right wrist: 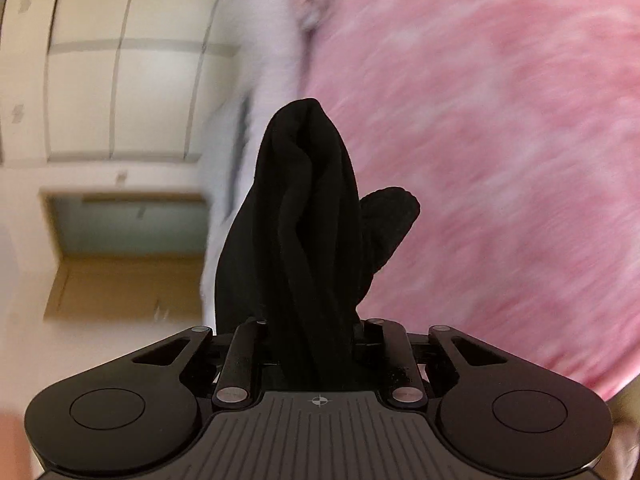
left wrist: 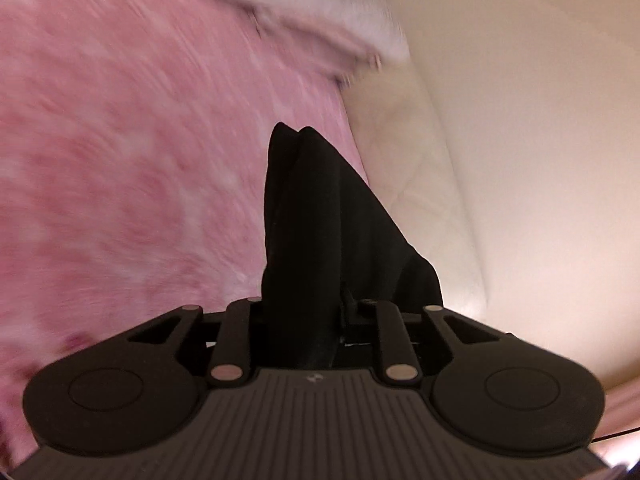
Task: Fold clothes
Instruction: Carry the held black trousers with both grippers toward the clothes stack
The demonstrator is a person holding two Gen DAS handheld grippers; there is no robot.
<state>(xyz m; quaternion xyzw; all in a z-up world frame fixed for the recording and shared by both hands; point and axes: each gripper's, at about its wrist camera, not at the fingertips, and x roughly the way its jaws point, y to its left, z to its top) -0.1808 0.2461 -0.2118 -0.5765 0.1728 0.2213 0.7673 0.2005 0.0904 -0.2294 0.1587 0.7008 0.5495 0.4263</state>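
A pink fluffy blanket [left wrist: 132,168] fills the ground under both cameras, badly smeared by motion, with a cream padded surface [left wrist: 500,160] beside it in the left view that may be a bed edge or headboard; I cannot tell which.

Nearest the lens, the left claw [left wrist: 304,312] is drawn in tight on a bunch of black cloth [left wrist: 316,224], which rises out from between the fingers in a gathered peak. The right claw [right wrist: 312,328] is likewise pinched on the black cloth [right wrist: 304,220], with a loose lobe sticking out to one side. Both claws hold fabric, so the garment is off the blanket and carried between the two hands.

Whether both hold the same garment is a fair guess, not something either view proves. The fingertips are buried in the fabric, so how much cloth each pinch has is hidden, as is the garment's shape, its hanging length and what kind of clothing it is.

The risk from here: a bunched, shallow grip may slip as the cloth is spread, or the claws may hold several layers at once, so the fold comes out twisted.

Farther off, a pale fuzzy cloth [left wrist: 320,4] lies at the blanket's edge, and the right view shows white cupboard doors [right wrist: 120,92] and an open cardboard box [right wrist: 128,256], all blurred.
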